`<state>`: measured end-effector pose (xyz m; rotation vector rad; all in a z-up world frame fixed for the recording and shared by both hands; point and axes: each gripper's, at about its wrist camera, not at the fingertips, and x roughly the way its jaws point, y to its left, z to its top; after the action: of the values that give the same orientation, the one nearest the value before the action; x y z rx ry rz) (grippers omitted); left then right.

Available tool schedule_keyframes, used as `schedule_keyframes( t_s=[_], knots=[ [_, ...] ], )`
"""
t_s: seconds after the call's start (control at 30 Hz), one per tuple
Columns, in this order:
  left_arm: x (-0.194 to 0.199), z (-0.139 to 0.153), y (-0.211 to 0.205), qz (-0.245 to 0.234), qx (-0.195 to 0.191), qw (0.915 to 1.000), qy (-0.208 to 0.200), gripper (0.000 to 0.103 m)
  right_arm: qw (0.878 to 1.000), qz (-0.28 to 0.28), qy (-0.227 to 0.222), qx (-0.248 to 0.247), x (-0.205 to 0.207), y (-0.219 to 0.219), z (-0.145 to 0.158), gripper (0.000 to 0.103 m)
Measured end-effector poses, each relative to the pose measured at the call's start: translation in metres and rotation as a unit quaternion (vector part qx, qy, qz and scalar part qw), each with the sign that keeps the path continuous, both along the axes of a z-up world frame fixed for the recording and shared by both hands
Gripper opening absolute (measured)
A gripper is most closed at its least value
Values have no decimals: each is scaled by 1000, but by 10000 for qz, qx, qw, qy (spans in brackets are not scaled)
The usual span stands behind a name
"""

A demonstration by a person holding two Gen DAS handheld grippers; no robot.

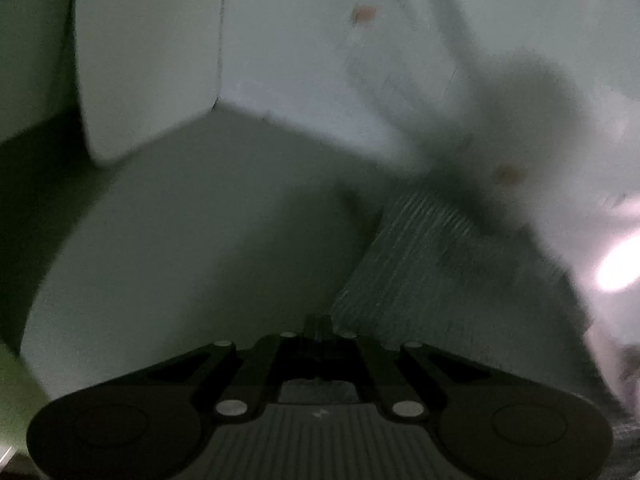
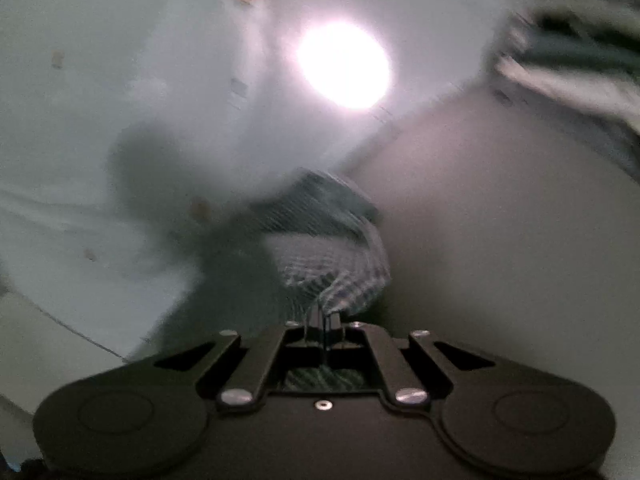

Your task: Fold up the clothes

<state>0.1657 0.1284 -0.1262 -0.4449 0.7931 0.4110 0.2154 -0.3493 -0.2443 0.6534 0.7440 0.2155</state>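
Grey-green striped cloth [image 1: 452,272] is what you have in both grippers. In the left wrist view your left gripper [image 1: 318,330] has its jaws pressed together on an edge of this garment, and the ribbed fabric spreads away from the fingertips up and to the right, over a pale surface [image 1: 192,216] that is too blurred to name. Above it stand pale panels [image 1: 148,60] meeting at a corner, with a few small reddish spots [image 1: 364,13] on them; whether they are walls or furniture you cannot tell from here.

In the right wrist view your right gripper [image 2: 324,326] is likewise pinching the cloth [image 2: 332,264]: the jaws are closed tight with the fabric bunched just ahead of the fingertips, and a strip of the same weave shows behind them, inside the gripper frame. The garment hangs or lies in a heap straight ahead of the fingers; the blur does not let you say which. A bright round glare [image 2: 344,65] sits above it on a pale panel [image 2: 120,40]. At the upper right edge lies more cloth [image 2: 580,64], striped dark and light, well apart from the piece you hold. Both pictures are heavily smeared.
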Motion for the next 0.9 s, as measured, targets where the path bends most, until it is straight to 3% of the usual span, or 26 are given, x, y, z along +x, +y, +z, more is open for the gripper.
schedule_keyframes(
  t_s=[0.1,0.2,0.27,0.43,0.57,0.73,0.83,0.9],
  knots=[
    [2,-30,1,-172,-55,9987,470,0,9985,-252,475,94,-1,-10,-27,1],
    [7,-50,-4,-409,-137,9970,641,3,9970,-378,676,46,4,-22,-37,1],
    [15,-59,-7,-511,-204,9962,677,21,9962,-429,753,68,5,-19,-39,1],
    [36,-67,-9,-646,-199,9964,519,50,9945,-615,824,177,8,-20,-46,2],
    [59,-74,-6,-844,25,9945,626,52,9930,-745,889,217,8,-21,-53,2],
    [90,-86,2,-1174,-207,9904,693,63,9919,-861,916,163,6,-19,-54,2],
    [102,-95,5,-1259,-329,9885,766,60,9902,-978,965,250,7,-19,-58,2],
    [110,-101,5,-1253,-342,9884,784,38,9898,-1008,960,305,9,-18,-59,2]
  ],
)
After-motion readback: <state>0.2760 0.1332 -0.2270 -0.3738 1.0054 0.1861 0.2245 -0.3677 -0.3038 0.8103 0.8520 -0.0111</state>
